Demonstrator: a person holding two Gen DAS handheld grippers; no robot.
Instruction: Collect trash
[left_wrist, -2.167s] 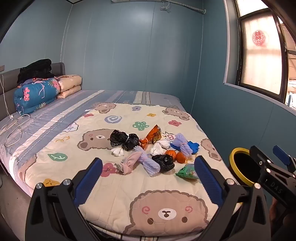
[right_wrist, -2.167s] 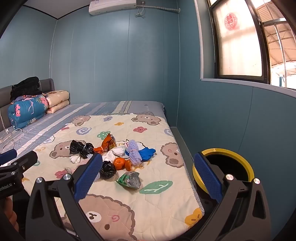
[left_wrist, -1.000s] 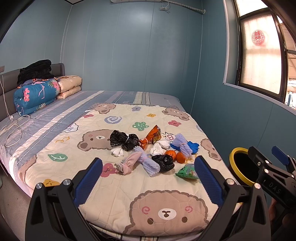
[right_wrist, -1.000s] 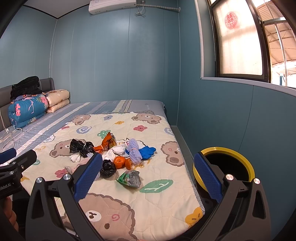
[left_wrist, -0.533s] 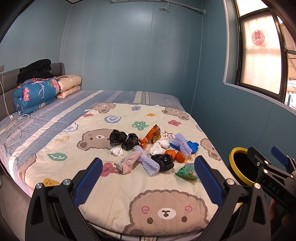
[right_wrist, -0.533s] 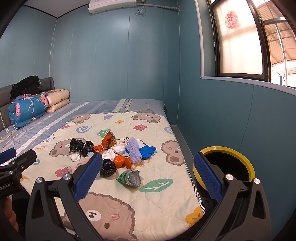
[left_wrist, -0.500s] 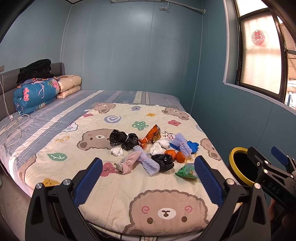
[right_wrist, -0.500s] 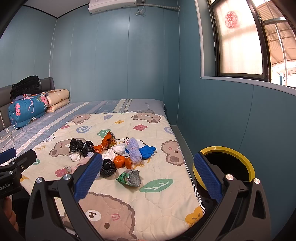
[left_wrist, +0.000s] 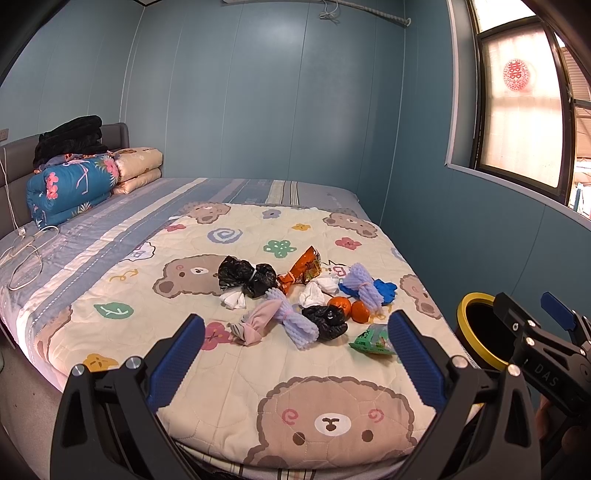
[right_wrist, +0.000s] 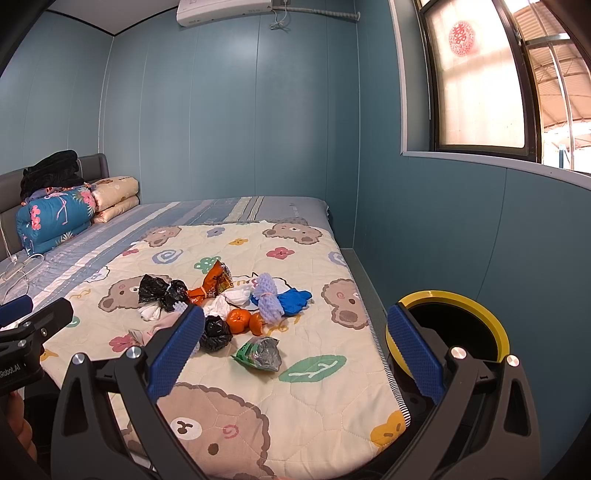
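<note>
Both the left gripper (left_wrist: 293, 352) and right gripper (right_wrist: 293, 349) hang spread wide and empty over the bed's (left_wrist: 110, 295) near edge. The trash pile (left_wrist: 306, 295) lies ahead on the quilt; the yellow-rimmed bin (right_wrist: 447, 328) stands beside the bed, partly hidden.

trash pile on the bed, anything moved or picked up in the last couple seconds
Nothing has been picked up or let go. Both claws, left claw and right claw, hang open and empty short of the trash pile, with only a slight camera drift. The pile on the quilt and the yellow-rimmed bin stay put.
</note>
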